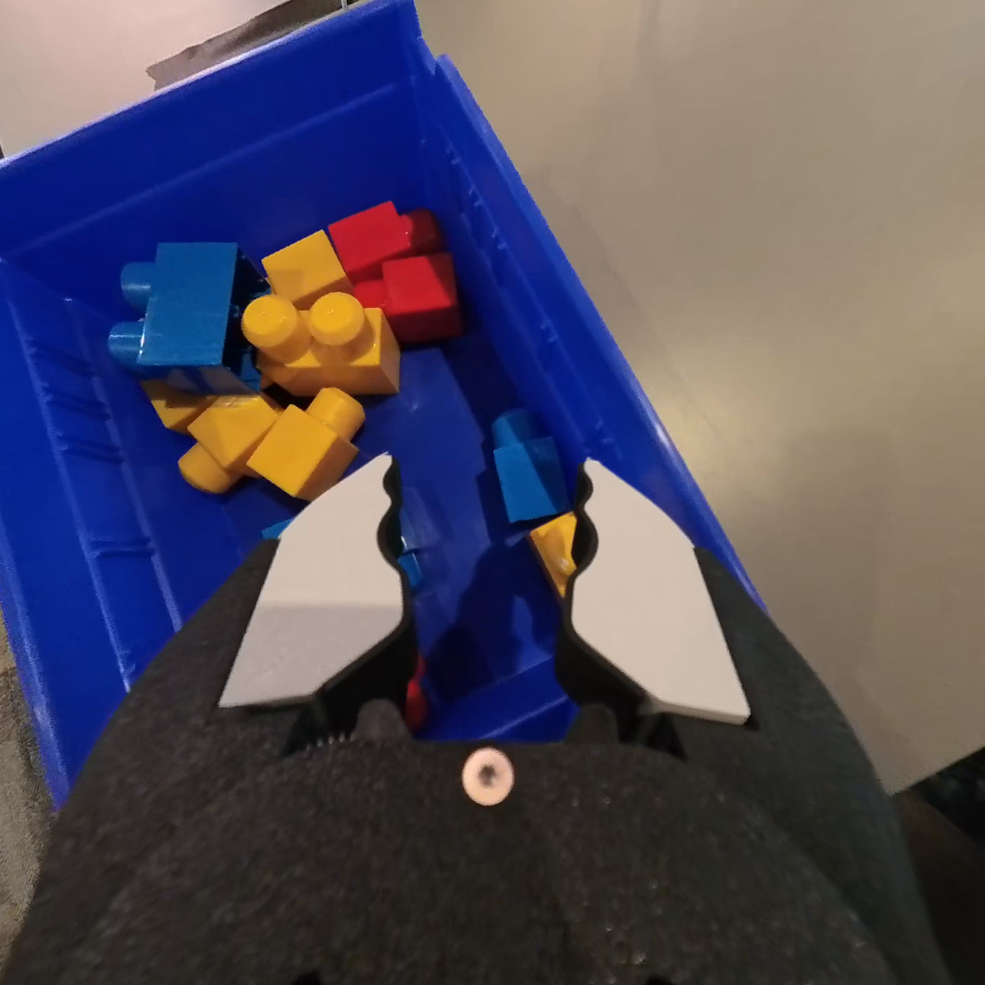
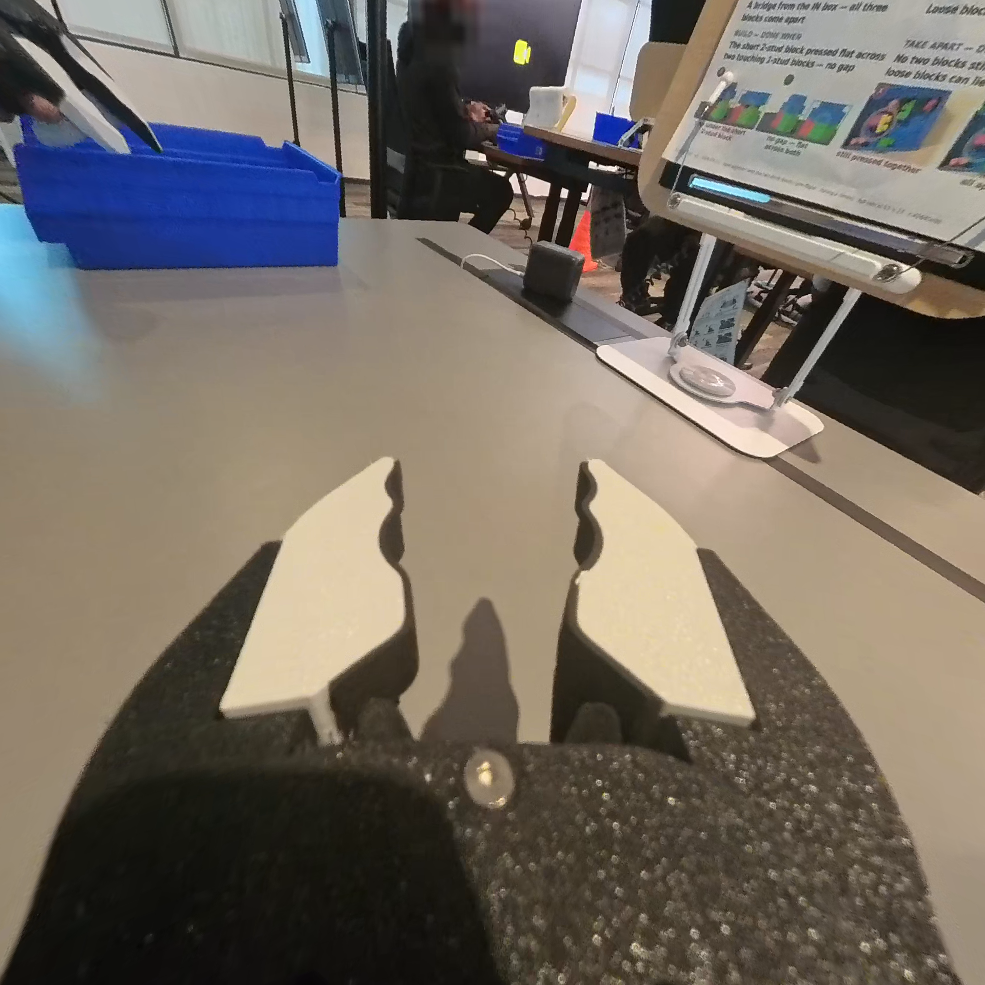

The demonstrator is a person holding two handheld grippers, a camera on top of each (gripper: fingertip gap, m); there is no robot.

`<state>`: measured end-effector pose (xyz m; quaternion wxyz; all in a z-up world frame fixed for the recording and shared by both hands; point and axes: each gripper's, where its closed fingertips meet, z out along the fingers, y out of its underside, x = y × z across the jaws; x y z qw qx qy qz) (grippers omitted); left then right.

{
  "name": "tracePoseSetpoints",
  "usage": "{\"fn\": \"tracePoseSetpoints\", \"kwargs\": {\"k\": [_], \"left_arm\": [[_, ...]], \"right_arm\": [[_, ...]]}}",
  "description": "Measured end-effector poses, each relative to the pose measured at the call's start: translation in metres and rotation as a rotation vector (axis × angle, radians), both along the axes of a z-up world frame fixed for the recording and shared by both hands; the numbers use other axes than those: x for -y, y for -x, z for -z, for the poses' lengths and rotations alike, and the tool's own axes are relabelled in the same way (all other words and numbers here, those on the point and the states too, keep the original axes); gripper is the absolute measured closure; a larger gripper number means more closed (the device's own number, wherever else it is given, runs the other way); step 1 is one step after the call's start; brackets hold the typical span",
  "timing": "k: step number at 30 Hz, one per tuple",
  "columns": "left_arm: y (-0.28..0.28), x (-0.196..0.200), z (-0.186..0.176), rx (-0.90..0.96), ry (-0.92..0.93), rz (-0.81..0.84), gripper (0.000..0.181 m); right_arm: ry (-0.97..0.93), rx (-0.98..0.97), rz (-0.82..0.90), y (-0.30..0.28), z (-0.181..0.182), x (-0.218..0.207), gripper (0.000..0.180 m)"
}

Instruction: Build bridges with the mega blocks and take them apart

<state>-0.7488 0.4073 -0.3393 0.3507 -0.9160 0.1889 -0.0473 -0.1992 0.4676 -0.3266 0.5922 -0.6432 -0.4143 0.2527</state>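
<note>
Above the blue bin [image 1: 298,176], the left gripper [image 1: 486,469] hangs with its jaws spread and nothing between them, angled down toward the loose mega blocks inside, seemingly to pick one for a bridge. A blue one-stud block [image 1: 525,474] lies just beside the bin's right wall, nearest the fingertips, with a yellow block [image 1: 559,549] tucked under it. Toward the bin's far wall sit a yellow two-stud block [image 1: 330,346], a blue two-stud block [image 1: 186,314] and two red blocks [image 1: 400,272]. Well apart from the bin, the right gripper [image 2: 487,469] hovers low over the bare grey table [image 2: 426,346], jaws likewise apart and empty, apparently waiting where building could happen. No bridge stands yet.
</note>
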Motion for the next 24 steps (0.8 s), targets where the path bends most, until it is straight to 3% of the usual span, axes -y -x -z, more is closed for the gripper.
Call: {"fn": "tracePoseSetpoints", "kwargs": {"k": [13, 24], "left_arm": [[-0.002, -0.012, 0.005, -0.008, 0.033, 0.014, 0.119], [-0.006, 0.001, 0.010, -0.027, 0.088, 0.039, 0.119]], "right_arm": [[-0.031, 0.058, -0.019, 0.004, 0.002, 0.004, 0.119], [-0.033, 0.067, -0.032, 0.007, 0.002, 0.005, 0.120]]}}
